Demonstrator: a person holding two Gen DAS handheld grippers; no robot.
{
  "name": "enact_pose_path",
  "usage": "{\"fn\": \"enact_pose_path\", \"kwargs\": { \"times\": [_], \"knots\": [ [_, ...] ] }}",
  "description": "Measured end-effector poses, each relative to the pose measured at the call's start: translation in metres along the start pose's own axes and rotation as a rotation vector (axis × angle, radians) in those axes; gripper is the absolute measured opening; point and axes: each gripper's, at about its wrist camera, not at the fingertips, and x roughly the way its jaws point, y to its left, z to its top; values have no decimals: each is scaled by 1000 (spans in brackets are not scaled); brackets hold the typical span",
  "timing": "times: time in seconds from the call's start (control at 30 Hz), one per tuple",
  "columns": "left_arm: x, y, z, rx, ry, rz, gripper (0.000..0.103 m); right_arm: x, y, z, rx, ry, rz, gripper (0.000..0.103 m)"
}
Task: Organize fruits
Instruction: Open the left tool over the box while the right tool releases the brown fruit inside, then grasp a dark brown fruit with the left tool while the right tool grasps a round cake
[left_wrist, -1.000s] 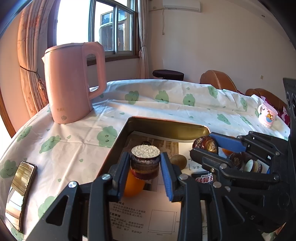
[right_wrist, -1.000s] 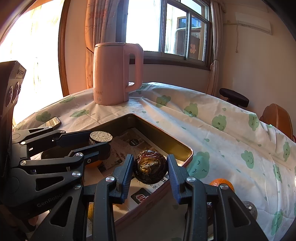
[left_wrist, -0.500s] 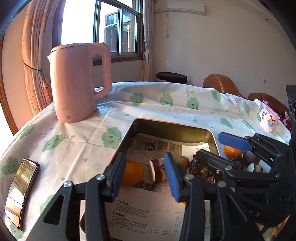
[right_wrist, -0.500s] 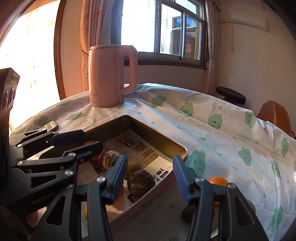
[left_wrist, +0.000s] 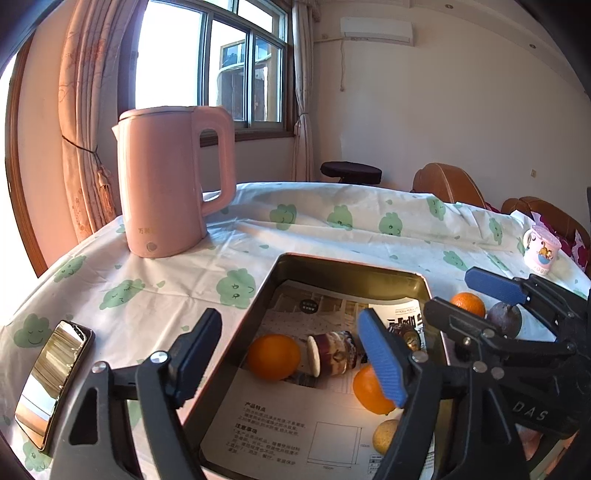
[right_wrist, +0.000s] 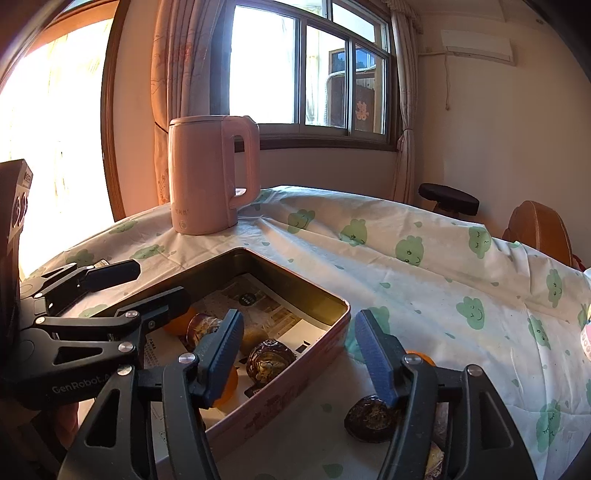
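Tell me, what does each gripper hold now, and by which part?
Nothing: the left gripper and right gripper are opening, empty, above the metal tray.

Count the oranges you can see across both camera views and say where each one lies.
3: one orange in the tin tray at its left, a second in the tray behind the left gripper's blue pad, a third on the tablecloth outside. Others may be hidden.

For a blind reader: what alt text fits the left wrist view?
The left gripper, fingers opening and empty, hangs over a tin holding oranges and a cut fruit. A pink kettle stands behind on the table.
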Motion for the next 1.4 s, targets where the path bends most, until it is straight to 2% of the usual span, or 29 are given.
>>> {"fn": "enact_pose_path", "kwargs": {
  "times": [0.07, 0.17, 0.37, 0.5, 0.67, 0.8, 0.93, 1.1, 1.2, 1.3, 1.4],
  "knots": [
    [-4, -4, 0, 21, -21, 13, 92, -5, -5, -2, 5, -5, -12, 64],
    [-11, -6, 0, 32, -57, 22, 92, -20, -18, -9, -11, -9, -57, 64],
    [-17, -4, -1, 13, -85, 33, 92, -58, -77, -31, 84, 19, -152, 64],
    [-20, -8, -2, 1, -87, 14, 92, -70, -96, -43, 125, 57, -156, 64],
    [-25, -26, -4, 21, -90, -29, 92, -65, -81, -44, 64, 101, -104, 52],
    [-29, -37, -5, 41, -89, -60, 92, -57, -69, -47, 17, 147, -74, 51],
    [-30, -46, -5, 55, -88, -74, 92, -46, -62, -48, -17, 200, -62, 43],
    [-29, -56, -6, 68, -81, -90, 92, -33, -59, -52, -35, 267, -72, 42],
    [-30, -64, -6, 81, -75, -108, 92, -20, -63, -55, -21, 337, -57, 42],
    [-31, -72, -7, 95, -69, -132, 92, -19, -66, -54, -7, 331, -53, 36],
    [-30, -80, -7, 109, -58, -149, 92, -22, -67, -53, -1, 318, -50, 35]
  ]
}}
